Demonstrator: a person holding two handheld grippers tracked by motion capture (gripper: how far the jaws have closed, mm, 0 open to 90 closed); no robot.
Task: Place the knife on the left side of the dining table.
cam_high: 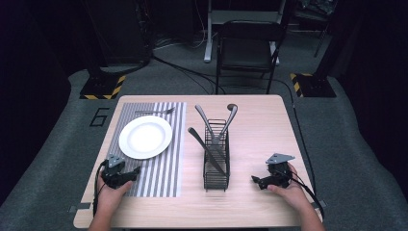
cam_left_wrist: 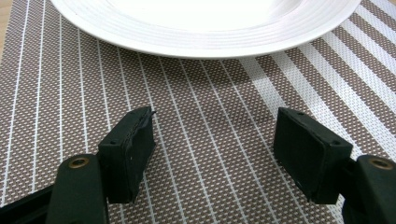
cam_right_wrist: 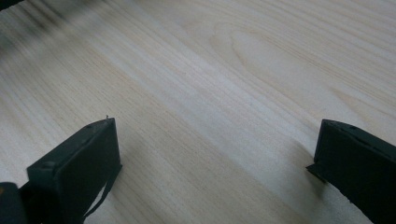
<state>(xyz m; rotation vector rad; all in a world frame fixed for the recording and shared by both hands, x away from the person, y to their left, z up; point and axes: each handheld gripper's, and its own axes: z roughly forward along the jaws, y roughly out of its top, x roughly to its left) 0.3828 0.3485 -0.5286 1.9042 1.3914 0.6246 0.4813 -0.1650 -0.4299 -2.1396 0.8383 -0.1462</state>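
A white plate lies on a striped placemat at the table's left. A fork rests on the mat beyond the plate. A black wire caddy in the middle holds a knife and two spoons, handles leaning out. My left gripper sits low on the mat near the front edge, open and empty; its view has the plate's rim just ahead. My right gripper rests on bare wood right of the caddy, open, with nothing between its fingers.
The wooden table has bare room right of the caddy and along the front. A black folding chair stands beyond the far edge. Cables and striped floor bases lie on the grey floor behind.
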